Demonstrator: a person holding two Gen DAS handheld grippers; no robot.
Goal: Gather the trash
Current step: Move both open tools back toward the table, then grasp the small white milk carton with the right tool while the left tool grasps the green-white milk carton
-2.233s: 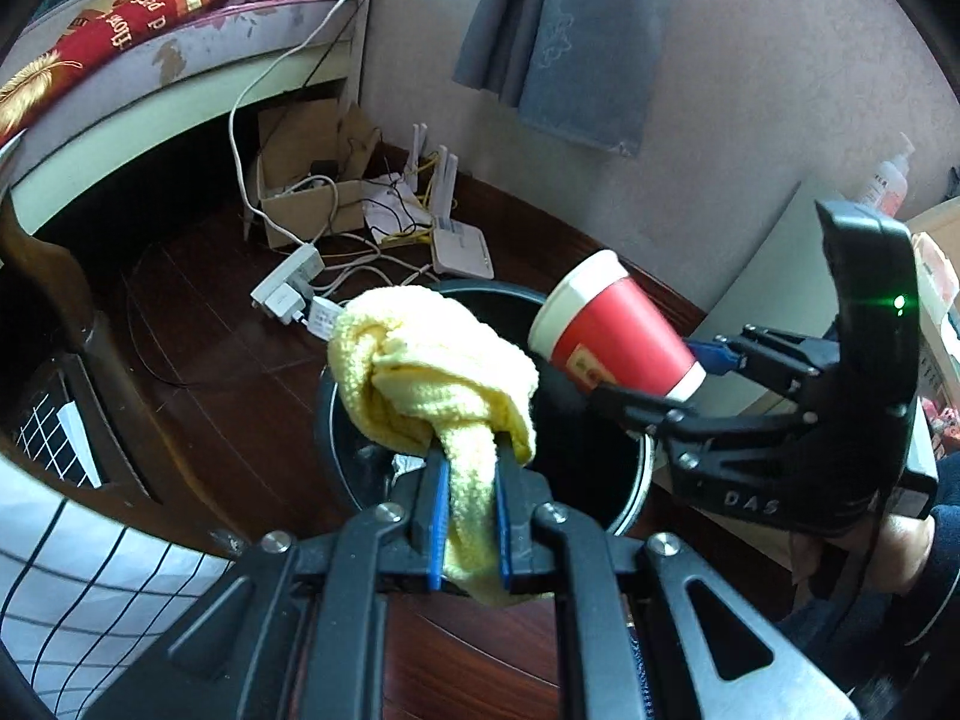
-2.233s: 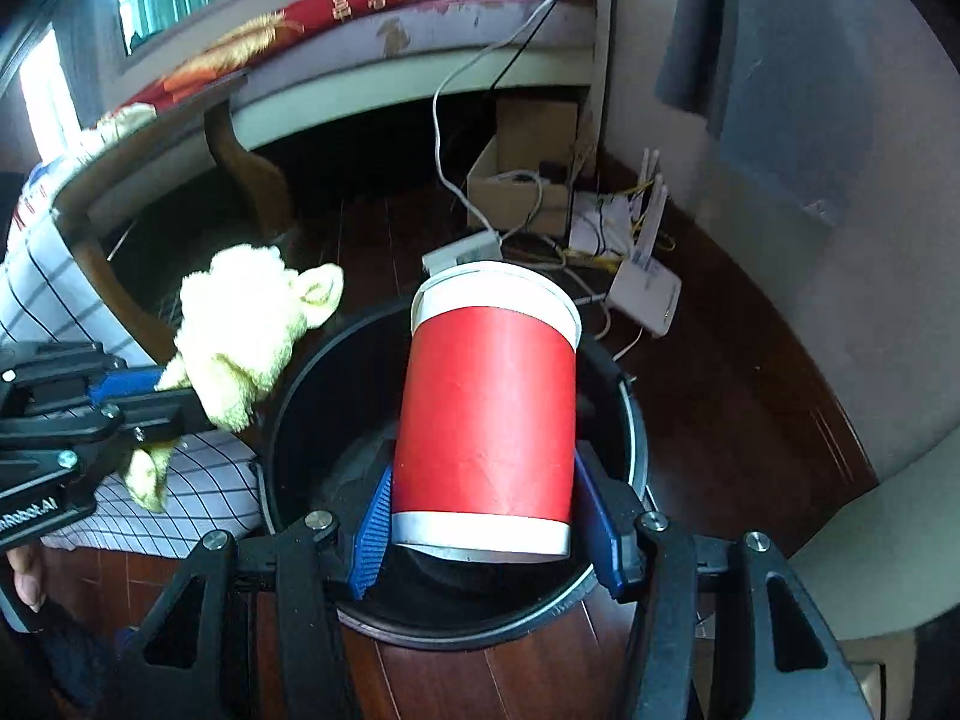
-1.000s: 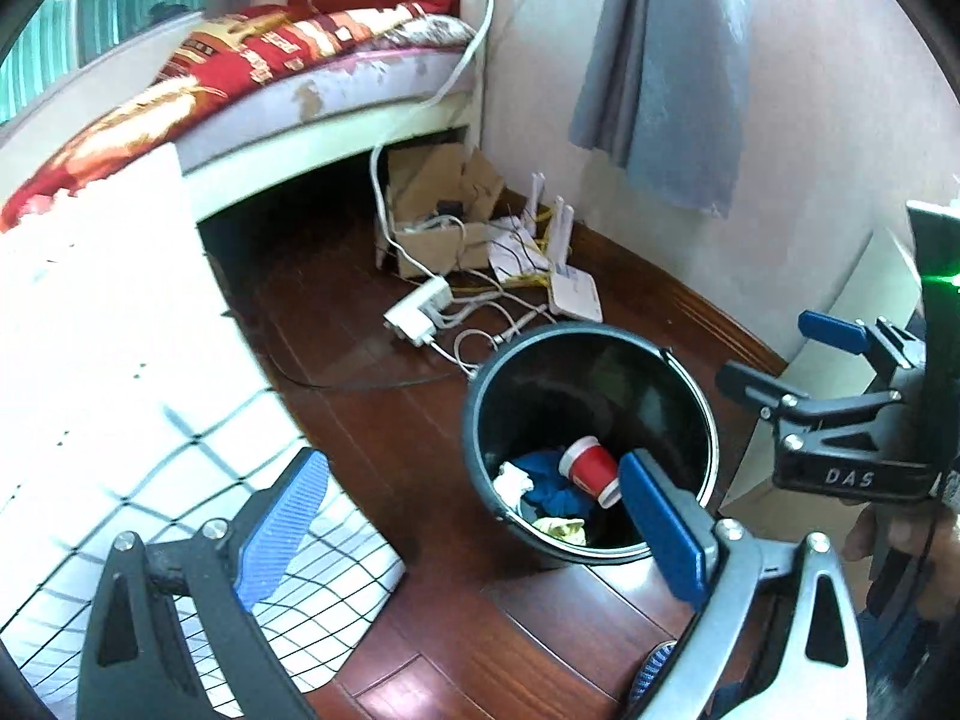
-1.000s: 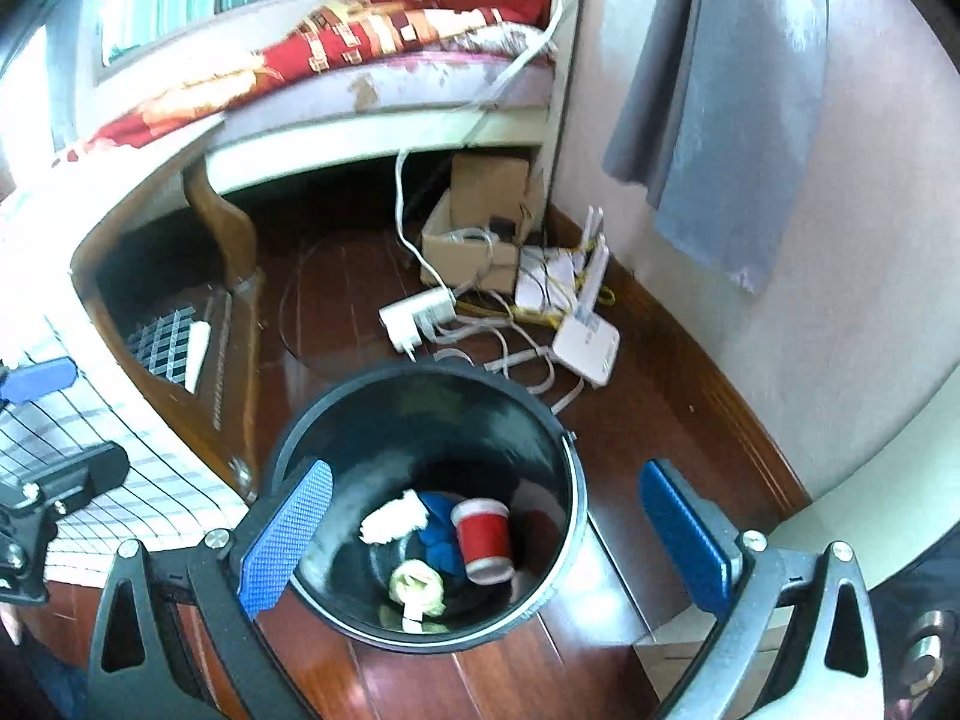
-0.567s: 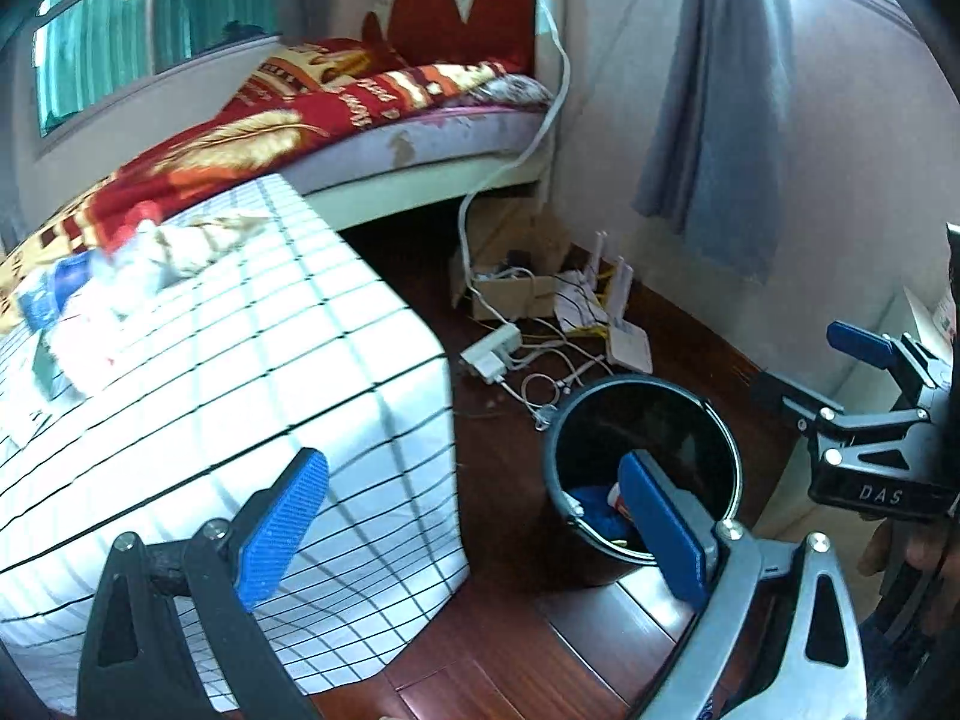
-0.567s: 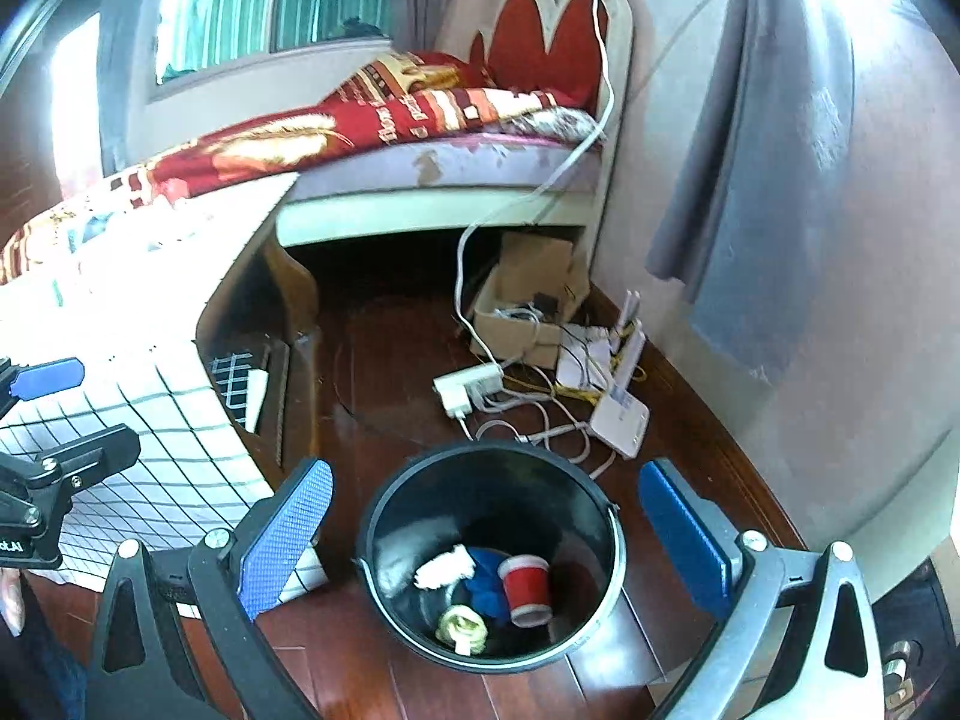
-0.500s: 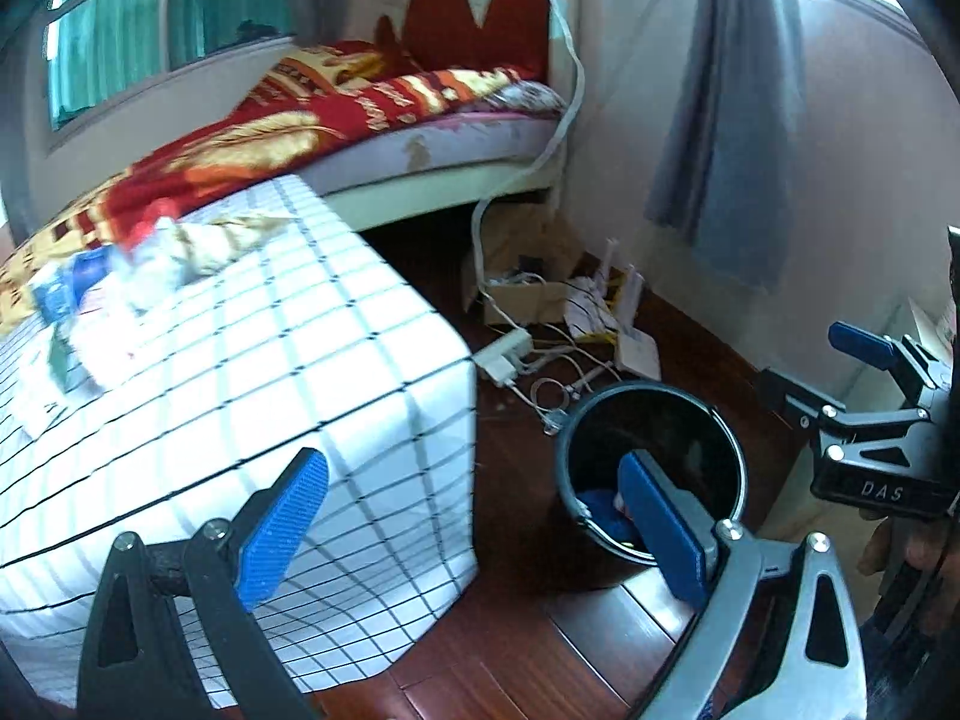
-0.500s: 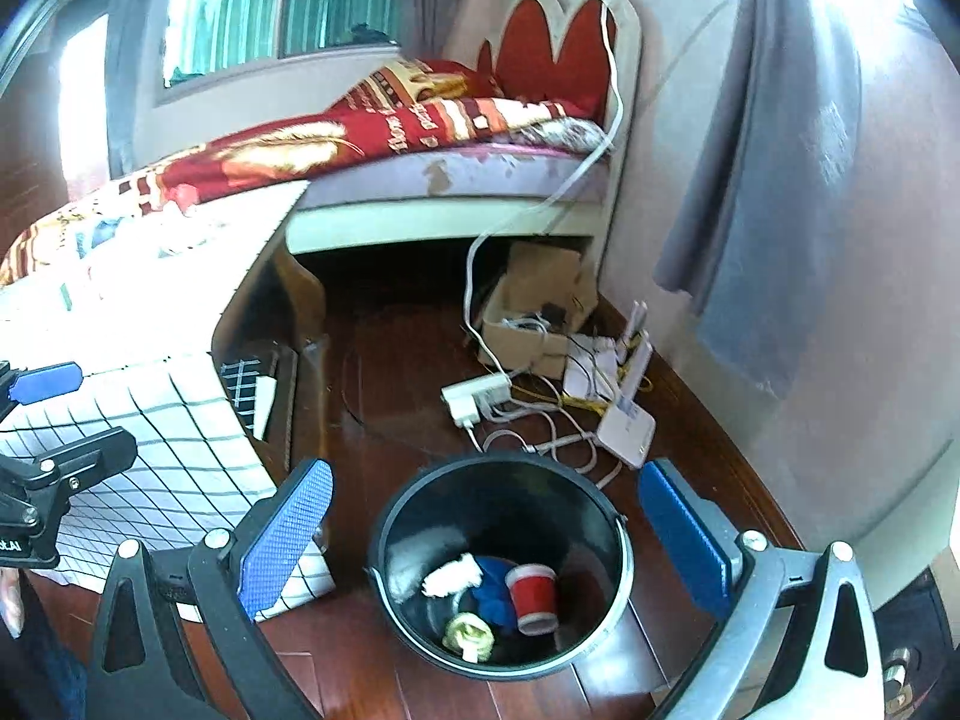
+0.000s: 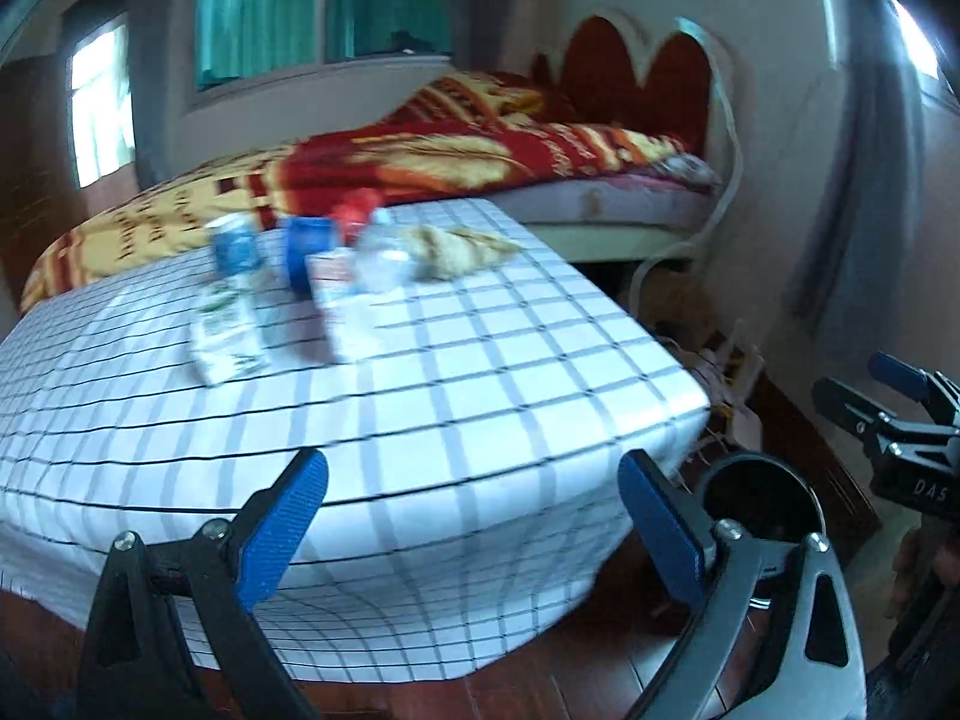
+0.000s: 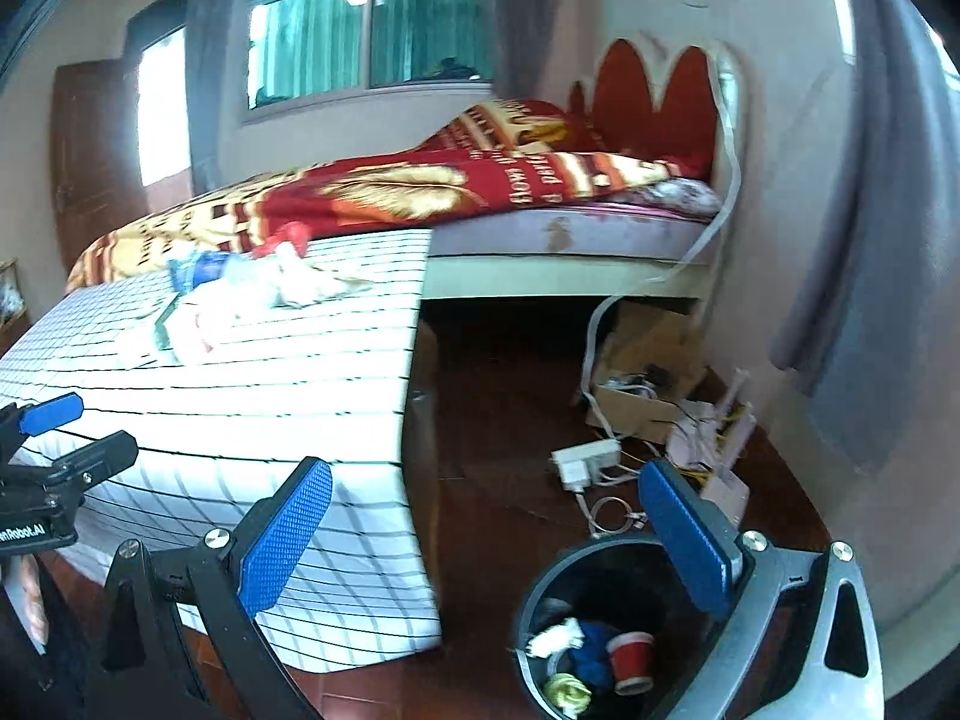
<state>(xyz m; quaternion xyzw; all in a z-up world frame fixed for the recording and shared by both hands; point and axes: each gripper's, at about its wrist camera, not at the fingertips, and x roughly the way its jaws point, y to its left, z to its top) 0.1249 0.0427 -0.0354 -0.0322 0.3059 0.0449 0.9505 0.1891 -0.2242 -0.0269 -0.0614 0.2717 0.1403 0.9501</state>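
Left wrist view blurs the trash (image 9: pixel 336 276) near the counter's (image 9: pixel 480 372) far edge, and its own finger (image 9: pixel 660 531) hides most of the bin (image 9: pixel 798 498). Left tool (image 9: pixel 471 531) and right tool (image 10: pixel 486 534) both gape, empty. Only the right wrist view shows the bin's contents: red cup (image 10: pixel 630 660), blue and white scraps.

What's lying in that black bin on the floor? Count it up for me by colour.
Visible in the black bin:
Red, a paper cup: 1
Yellow, a cloth: 1
Blue, a crumpled item: 1
White, a crumpled scrap: 1
Total: 4
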